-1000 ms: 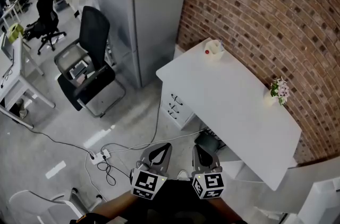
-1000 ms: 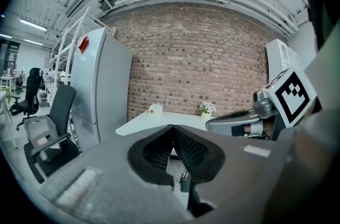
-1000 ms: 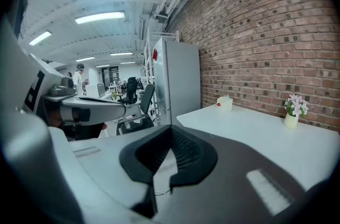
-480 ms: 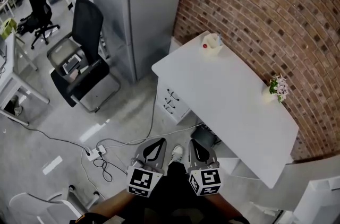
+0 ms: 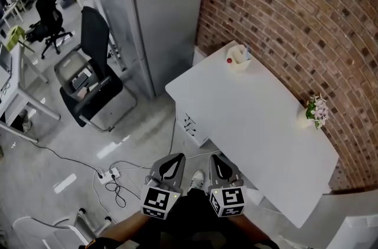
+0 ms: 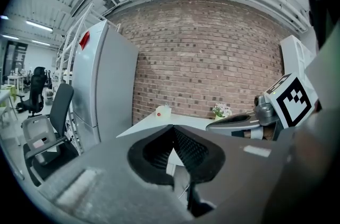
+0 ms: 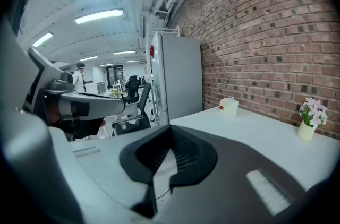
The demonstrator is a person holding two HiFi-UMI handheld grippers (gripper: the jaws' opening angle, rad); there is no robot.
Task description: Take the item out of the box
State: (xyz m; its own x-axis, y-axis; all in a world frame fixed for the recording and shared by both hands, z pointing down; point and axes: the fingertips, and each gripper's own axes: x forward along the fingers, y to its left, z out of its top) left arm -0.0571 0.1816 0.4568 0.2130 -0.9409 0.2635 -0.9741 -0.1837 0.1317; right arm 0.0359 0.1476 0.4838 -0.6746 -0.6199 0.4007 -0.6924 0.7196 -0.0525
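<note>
1. Head view: the left gripper [image 5: 177,157] and right gripper [image 5: 215,158] are side by side at the bottom of the frame, close to the person's body, above the floor [image 5: 136,130] and short of the table [image 5: 254,118].
2. Left gripper view: the left gripper [image 6: 171,126] has its jaws closed tip to tip, with nothing between them.
3. Right gripper view: the right gripper [image 7: 171,127] also has its jaws pressed together and empty.
4. The box [image 5: 238,56], white with a red dot on its side, stands on the far corner of the table, near the brick wall [image 5: 307,17] and well apart from both grippers. It shows in the left gripper view [image 6: 162,111] and the right gripper view [image 7: 229,106]. What it holds cannot be made out.
5. A flower pot [image 5: 318,111] stands at the table's wall-side edge, well apart from the box.
6. Drawers [image 5: 192,124] sit under the table's near corner.
7. A grey cabinet [image 5: 159,12] stands left of the table, with a black chair [image 5: 94,77] beyond it.
8. A power strip [image 5: 109,173] and its cables lie on the floor left of the grippers.
</note>
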